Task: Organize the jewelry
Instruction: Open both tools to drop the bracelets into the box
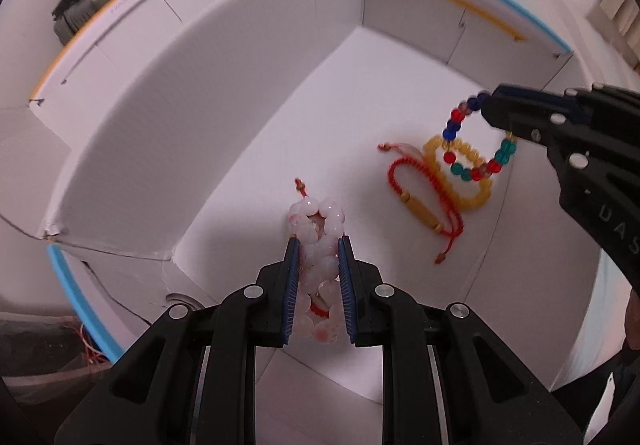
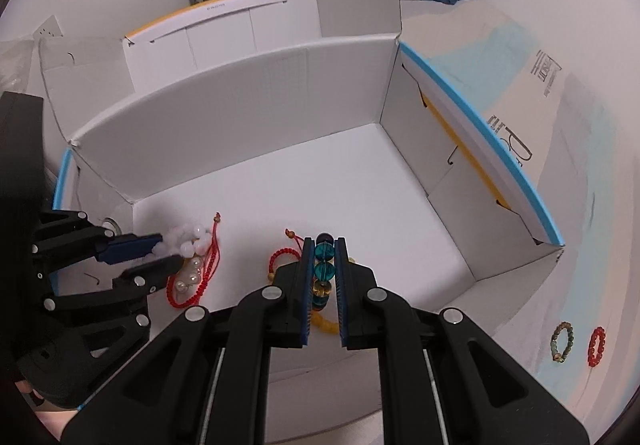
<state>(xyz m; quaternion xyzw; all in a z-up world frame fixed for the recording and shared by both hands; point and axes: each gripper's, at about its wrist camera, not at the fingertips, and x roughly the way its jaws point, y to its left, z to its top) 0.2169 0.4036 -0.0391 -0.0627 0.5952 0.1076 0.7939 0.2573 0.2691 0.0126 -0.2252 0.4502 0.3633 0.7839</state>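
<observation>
left hand-held gripper [image 1: 318, 245] is clamping the pink bead bracelet [image 1: 318, 245], hanging over the white box [image 1: 240, 45] floor's near left | right hand-held gripper [image 2: 323, 245] is pinching the multicoloured bead bracelet [image 1: 460, 149] directly above the amber bracelet [image 1: 476, 193] and red cord bracelet [image 1: 420, 201]

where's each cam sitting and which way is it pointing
Left wrist view: sits on the left gripper, looking steeply down into the white box; its two fingers clamp a pink bead bracelet, and the right gripper enters from the right.
Right wrist view: sits on the right gripper, facing down into the same box; its fingers clamp a multicoloured bead bracelet, with the left gripper at left.
Shared: the box, both grippers, both held bracelets, the red cord bracelet.
</observation>
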